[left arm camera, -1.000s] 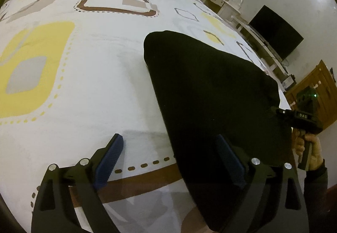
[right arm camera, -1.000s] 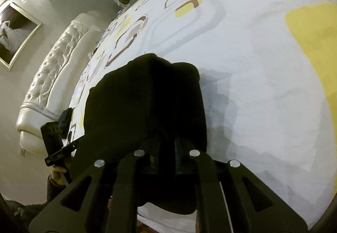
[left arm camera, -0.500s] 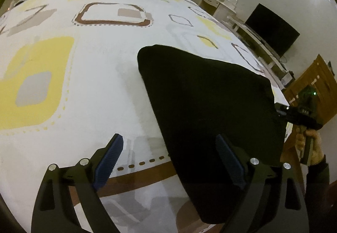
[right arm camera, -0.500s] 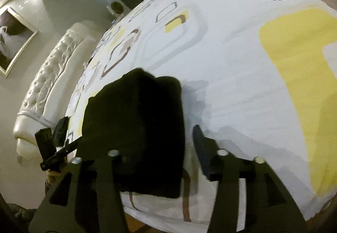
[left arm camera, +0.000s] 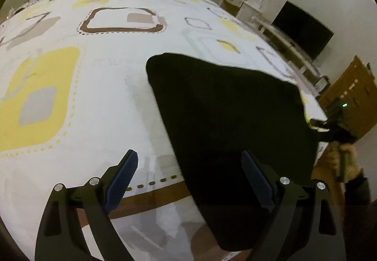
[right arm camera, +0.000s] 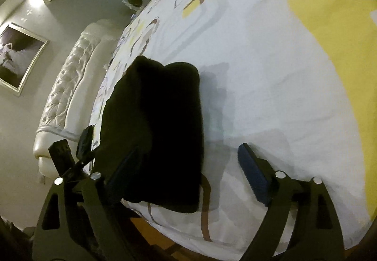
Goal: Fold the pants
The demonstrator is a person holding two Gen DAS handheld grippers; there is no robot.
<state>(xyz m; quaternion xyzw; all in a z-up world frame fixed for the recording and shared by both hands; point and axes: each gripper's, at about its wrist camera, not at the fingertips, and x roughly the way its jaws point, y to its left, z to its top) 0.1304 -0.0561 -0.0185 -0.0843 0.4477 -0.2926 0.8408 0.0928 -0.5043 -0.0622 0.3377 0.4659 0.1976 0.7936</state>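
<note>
Left wrist view: the black pants (left arm camera: 226, 119) lie as a folded slab on the patterned bedspread (left arm camera: 99, 100), near the bed's front edge. Your left gripper (left arm camera: 188, 178) hangs just above them, jaws spread wide, nothing between the pads; its right pad sits over the cloth, its left pad over bare bedspread. Your right gripper (left arm camera: 329, 124) shows at the far right corner of the slab, hand below it, blurred. Right wrist view: your right gripper (right arm camera: 186, 171) is opening, jaws now wide; its left pad overlaps the pants (right arm camera: 155, 129), its right pad stands over bare sheet, and no cloth is pinched. The bundle looks compact, with rounded far corners. Judgement: a fold has just been laid down and let go; the task looks nearly complete. Next move, if any: check whether the edges line up and press the top flat, or take one edge for another fold.
</note>
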